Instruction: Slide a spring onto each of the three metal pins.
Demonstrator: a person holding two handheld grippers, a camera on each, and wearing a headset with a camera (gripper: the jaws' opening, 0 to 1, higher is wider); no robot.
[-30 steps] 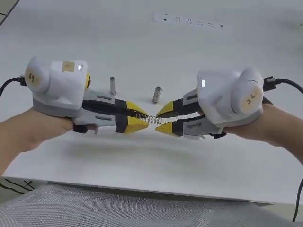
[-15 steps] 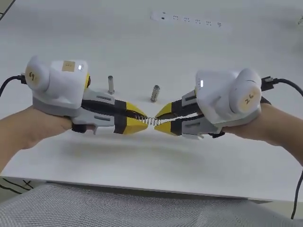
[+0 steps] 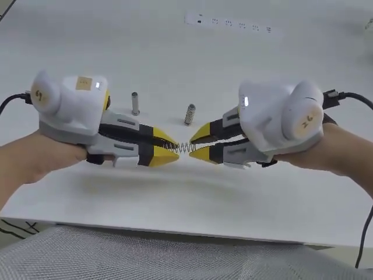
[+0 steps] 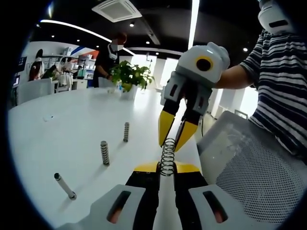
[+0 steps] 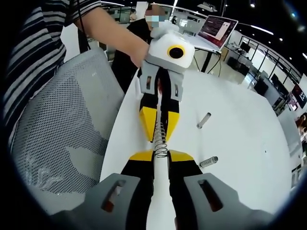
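Observation:
A small coil spring [image 3: 184, 147] hangs level in the air between my two grippers. My left gripper [image 3: 173, 149] is shut on one end of the spring [image 4: 167, 154]. My right gripper [image 3: 196, 146] faces it tip to tip; its jaws stand open around the spring's other end [image 5: 161, 136]. On the white table behind stand a bare metal pin [image 3: 135, 103] and a pin wearing a spring [image 3: 190, 114]. The left gripper view has the bare pin [image 4: 63, 186] and two pins with springs [image 4: 104, 152] [image 4: 126, 132].
A white power strip [image 3: 230, 23] lies at the far side of the table [image 3: 192, 198]. A grey mesh chair [image 3: 145, 256] sits under the near edge. Potted plants and people stand far off in the left gripper view.
The right gripper's jaws narrowed on the spring's end half a second ago and have now spread apart. The left gripper keeps its hold; both hands stay nearly in place.

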